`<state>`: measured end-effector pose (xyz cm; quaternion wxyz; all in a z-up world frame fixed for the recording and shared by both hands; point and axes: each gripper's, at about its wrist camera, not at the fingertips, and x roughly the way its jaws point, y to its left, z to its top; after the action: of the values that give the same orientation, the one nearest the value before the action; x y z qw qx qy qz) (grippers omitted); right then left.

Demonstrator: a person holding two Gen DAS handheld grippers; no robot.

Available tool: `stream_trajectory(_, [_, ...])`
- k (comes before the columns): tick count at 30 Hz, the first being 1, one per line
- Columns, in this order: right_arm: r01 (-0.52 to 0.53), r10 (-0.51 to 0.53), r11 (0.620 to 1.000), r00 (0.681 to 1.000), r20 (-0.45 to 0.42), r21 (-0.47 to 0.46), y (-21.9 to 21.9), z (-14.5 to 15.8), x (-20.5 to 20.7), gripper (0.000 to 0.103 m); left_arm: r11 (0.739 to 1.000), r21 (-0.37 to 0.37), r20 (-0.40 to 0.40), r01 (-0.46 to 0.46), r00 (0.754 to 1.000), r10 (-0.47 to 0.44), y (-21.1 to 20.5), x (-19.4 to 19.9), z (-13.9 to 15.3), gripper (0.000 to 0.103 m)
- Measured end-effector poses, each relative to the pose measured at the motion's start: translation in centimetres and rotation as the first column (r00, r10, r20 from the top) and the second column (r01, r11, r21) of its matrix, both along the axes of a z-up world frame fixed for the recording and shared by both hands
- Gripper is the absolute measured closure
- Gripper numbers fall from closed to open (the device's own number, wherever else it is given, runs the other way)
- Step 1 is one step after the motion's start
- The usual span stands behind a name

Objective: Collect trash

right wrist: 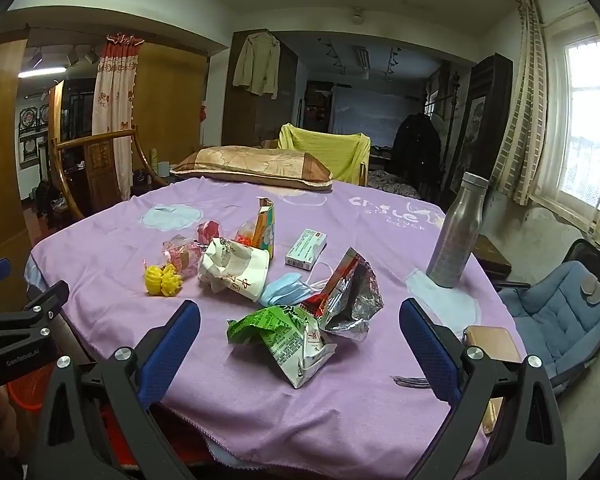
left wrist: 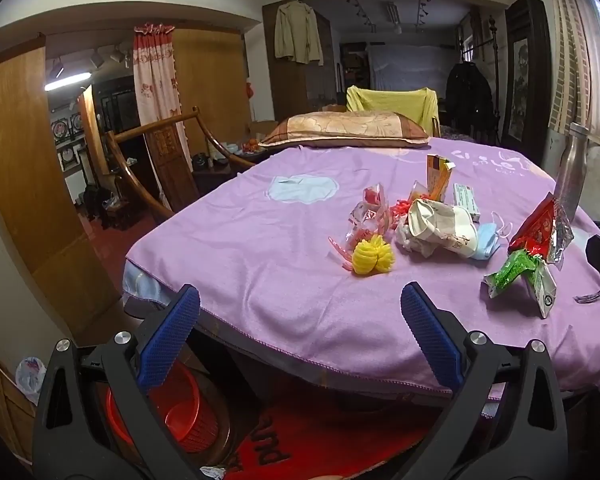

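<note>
Both the left gripper (left wrist: 300, 308) and right gripper (right wrist: 299, 322) hang spread wide and empty at the near edge of the purple-clothed table (right wrist: 228, 400). Trash clusters mid-tabletop: green wrapper (right wrist: 276, 332), crumpled paper cup (right wrist: 236, 270), blue mask (right wrist: 282, 290). A steel bottle (right wrist: 458, 232) stands toward the right edge. Only the left view shows the red basket (left wrist: 180, 408) below.

Each hand-held gripper (left wrist: 300, 320) has black arms, blue textured pads (left wrist: 168, 336), silver screws
</note>
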<state>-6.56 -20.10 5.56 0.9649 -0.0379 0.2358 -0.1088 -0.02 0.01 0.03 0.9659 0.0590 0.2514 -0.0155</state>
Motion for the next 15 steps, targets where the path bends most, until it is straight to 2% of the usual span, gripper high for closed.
stream_trajectory(15, [0.003, -0.003, 1.000, 1.000, 0.007, -0.001, -0.04, -0.11, 0.00, 0.006, 1.000, 0.006, 0.001, 0.000, 1.000, 0.000, 0.10, -0.47, 0.74, 0.006])
